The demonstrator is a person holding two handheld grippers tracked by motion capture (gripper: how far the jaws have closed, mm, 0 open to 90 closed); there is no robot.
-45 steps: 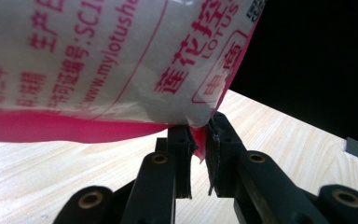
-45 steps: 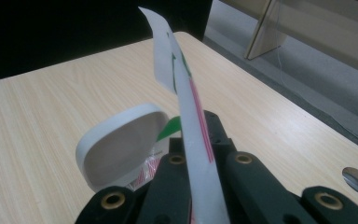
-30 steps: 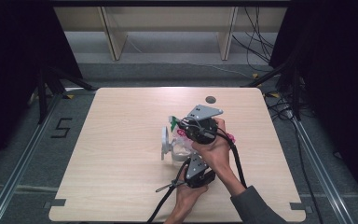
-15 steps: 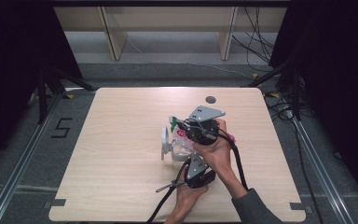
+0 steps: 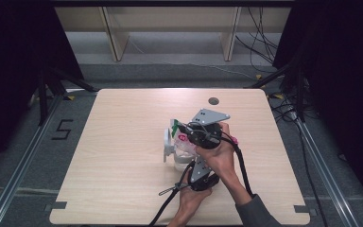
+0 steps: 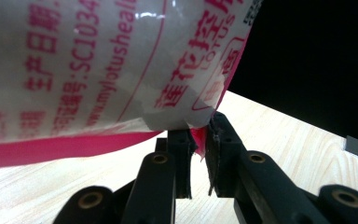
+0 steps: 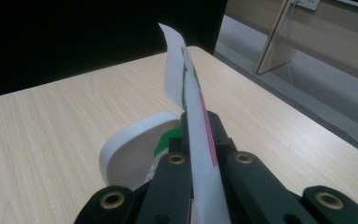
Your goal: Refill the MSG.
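Held above the middle of the light wooden desk [image 5: 123, 142]: a white plastic packet [image 5: 179, 142] printed in pink and green, caught between both hands. Left hand-held gripper [image 6: 199, 140], nearer the person, clenched on a pink-edged lower corner of the packet [image 6: 98, 70], the printed face rising up and away from the jaws. Right hand-held gripper [image 7: 198, 140], farther up the desk, clamped tight on a thin flap of the same packet [image 7: 196, 154], seen edge-on with its long axis running straight out along the jaws. Beyond that flap, a curled white mouth of the packet [image 7: 130, 149] standing open over the desk. In the high view, right hand-held gripper [image 5: 184, 135] just above left hand-held gripper [image 5: 189, 163], the packet lying to their left. Likely an opening or tearing step, judged from the two grips set close together on opposite edges; next pull probably apart, across the flap rather than along it
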